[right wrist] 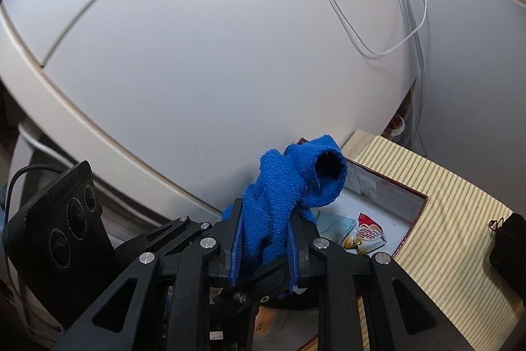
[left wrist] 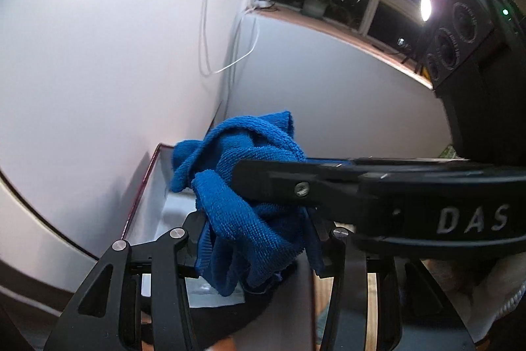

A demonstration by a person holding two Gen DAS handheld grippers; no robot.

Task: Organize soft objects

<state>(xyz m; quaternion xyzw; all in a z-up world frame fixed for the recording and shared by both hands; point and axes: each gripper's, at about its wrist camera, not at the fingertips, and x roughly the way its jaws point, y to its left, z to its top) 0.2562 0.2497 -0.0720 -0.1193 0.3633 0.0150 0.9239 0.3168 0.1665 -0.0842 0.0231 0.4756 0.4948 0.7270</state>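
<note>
Both claws pinch blue cloth (left wrist: 250, 186): left gripper (left wrist: 254, 239), right gripper (right wrist: 264, 239) clamped; box (right wrist: 388, 213) at two o'clock, likely drop spot.

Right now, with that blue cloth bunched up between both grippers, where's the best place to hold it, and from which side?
Keep to the thick middle wad of the blue cloth, where the right gripper clamps it from below. The rolled open end on top is loose and would likely slip. The left gripper also has the cloth between its fingers; a shallow open box lies behind.
</note>
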